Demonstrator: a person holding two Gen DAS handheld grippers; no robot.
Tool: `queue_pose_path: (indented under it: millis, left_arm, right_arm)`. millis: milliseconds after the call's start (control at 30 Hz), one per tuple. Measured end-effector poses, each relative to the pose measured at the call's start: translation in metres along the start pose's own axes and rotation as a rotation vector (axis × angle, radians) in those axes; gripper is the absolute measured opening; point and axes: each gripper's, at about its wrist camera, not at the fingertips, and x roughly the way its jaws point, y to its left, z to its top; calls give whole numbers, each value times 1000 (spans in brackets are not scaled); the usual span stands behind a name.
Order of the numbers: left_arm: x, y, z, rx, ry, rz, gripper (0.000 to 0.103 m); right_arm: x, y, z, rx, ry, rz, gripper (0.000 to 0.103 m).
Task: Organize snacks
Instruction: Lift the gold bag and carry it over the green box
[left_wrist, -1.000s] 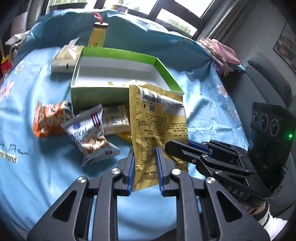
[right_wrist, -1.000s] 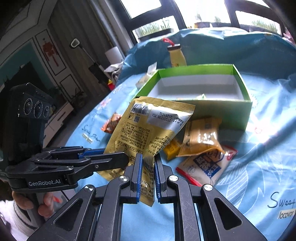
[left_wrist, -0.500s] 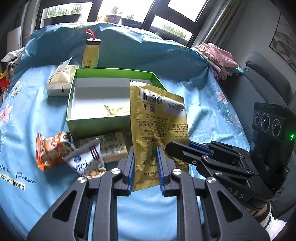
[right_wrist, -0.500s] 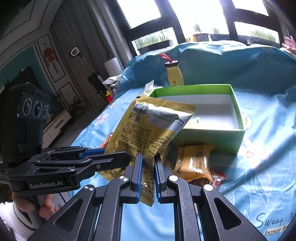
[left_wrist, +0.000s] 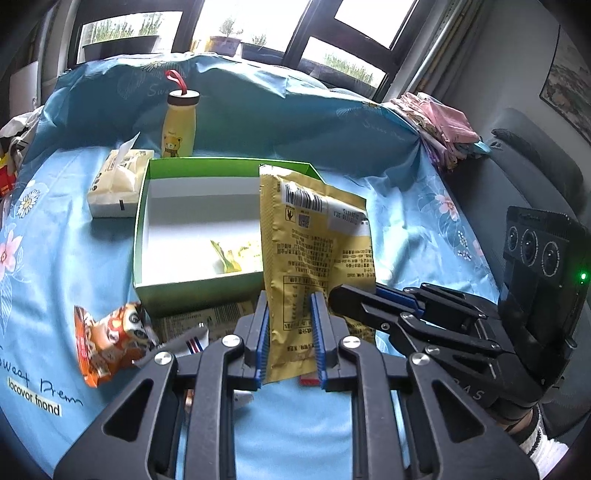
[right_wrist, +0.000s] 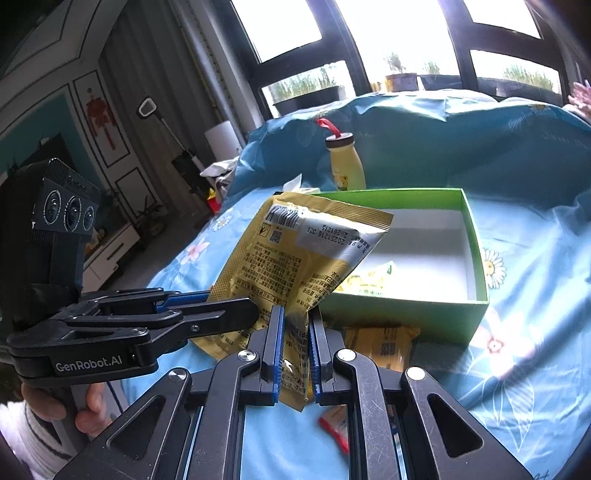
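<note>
Both grippers hold one large yellow snack bag (left_wrist: 314, 251) upright above the blue cloth, in front of a green open box (left_wrist: 147, 206). My left gripper (left_wrist: 290, 332) is shut on the bag's lower edge. My right gripper (right_wrist: 295, 347) is shut on the same bag (right_wrist: 295, 258), and it shows at the right of the left wrist view (left_wrist: 354, 299). The box (right_wrist: 476, 236) holds a small yellow-green packet (left_wrist: 229, 254).
An orange snack packet (left_wrist: 107, 339), a blue-white packet (left_wrist: 192, 341) and a pale wrapped snack (left_wrist: 207, 317) lie before the box. A yellow snack (right_wrist: 380, 343) lies by its near wall. A tissue pack (left_wrist: 118, 181) and yellow bottle (left_wrist: 179, 125) stand behind.
Both grippers have lifted the yellow bag higher and carried it towards the box. The box's inside now shows more fully and the loose snacks sit lower in view.
</note>
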Motion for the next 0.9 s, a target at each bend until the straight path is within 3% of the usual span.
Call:
queue_pose_path:
  millis: [900]
  left_arm:
    - [49, 33, 57, -32, 16, 22, 18]
  right_arm:
    - [52, -28, 47, -23, 9, -32, 14]
